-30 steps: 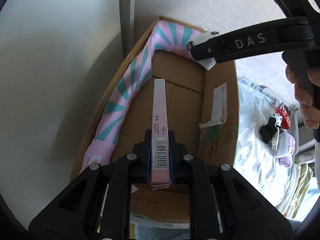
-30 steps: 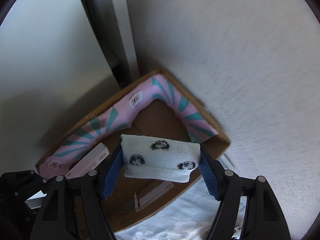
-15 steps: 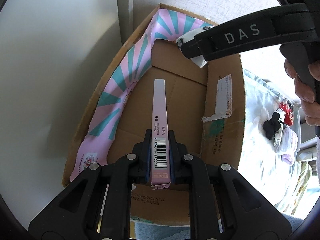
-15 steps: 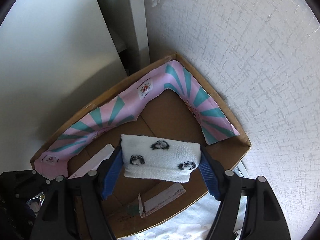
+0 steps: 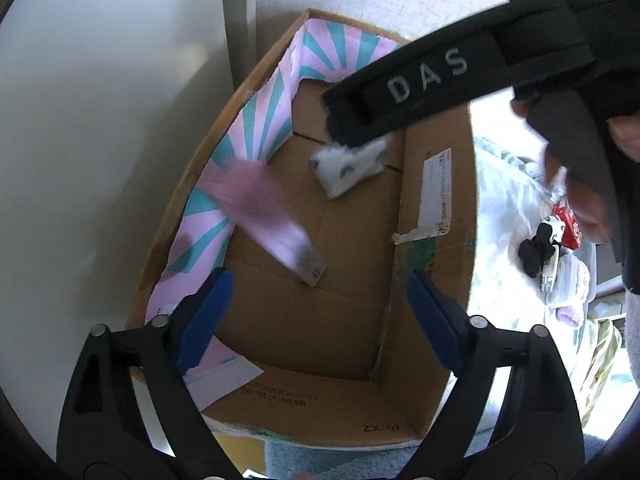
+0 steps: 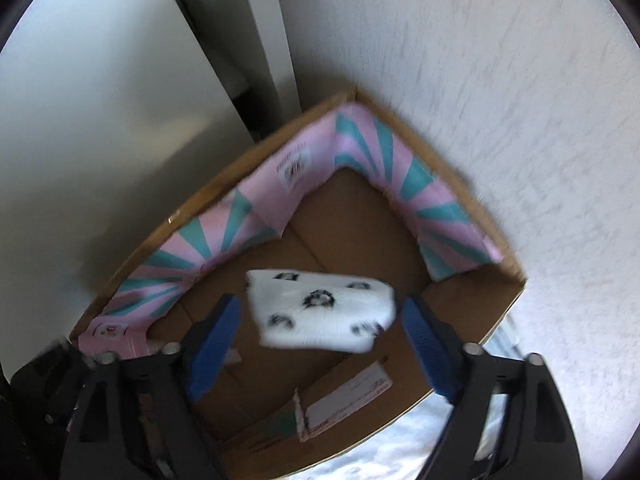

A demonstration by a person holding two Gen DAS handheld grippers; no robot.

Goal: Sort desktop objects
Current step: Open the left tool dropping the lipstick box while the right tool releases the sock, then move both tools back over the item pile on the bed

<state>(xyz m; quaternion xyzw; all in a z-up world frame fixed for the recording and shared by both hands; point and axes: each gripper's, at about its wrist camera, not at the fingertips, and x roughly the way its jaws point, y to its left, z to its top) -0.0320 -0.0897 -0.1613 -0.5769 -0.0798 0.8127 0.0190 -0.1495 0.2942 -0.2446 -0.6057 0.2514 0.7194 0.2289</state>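
Observation:
An open cardboard box [image 5: 436, 240] lined with pink and teal striped paper stands against the wall. My left gripper [image 5: 316, 312] hangs over it, its jaws opening with nothing between them. A slim pink box [image 5: 272, 220] is a falling blur inside the carton. My right gripper [image 6: 320, 332] points down into the same cardboard box [image 6: 352, 224], its jaws opening wide. A white folded sock with black prints [image 6: 320, 312] drops free between its blue pads, touching neither. In the left wrist view, that white sock [image 5: 352, 168] shows below the right gripper's black finger.
A white wall [image 6: 520, 120] and a pale cabinet side [image 5: 100, 120] close in behind the carton. To its right, a light patterned cloth [image 5: 508, 208] carries a black-and-white toy [image 5: 540, 248], a red item and other small things. A hand holds the right gripper's handle.
Both grippers have opened. The pink box left the left gripper and is falling into the carton. The sock left the right gripper and is dropping. The right gripper came down a little.

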